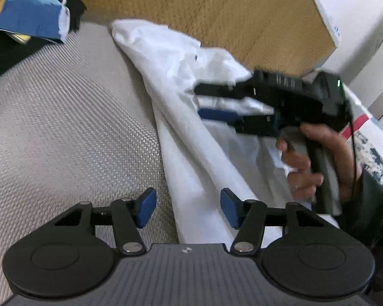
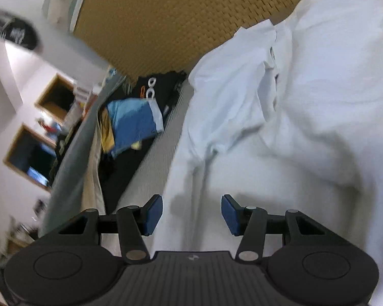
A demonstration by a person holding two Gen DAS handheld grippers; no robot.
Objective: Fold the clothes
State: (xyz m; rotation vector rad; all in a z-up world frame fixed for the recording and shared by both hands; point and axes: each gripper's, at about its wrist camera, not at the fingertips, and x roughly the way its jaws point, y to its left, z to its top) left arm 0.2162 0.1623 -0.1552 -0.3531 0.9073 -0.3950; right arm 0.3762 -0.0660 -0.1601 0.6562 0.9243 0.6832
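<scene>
My left claw (image 1: 188, 207) and right claw (image 2: 192, 214) both gape, holding nothing, above the blurred white shirt (image 2: 293, 127); its far end is cut off.

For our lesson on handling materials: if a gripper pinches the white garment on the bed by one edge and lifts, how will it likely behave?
The white garment would probably hang limp, since it already lies in soft folds and creases. It looks thin, so likely light. On the textured grey bed cover it would probably bunch when pushed rather than slide whole.
</scene>
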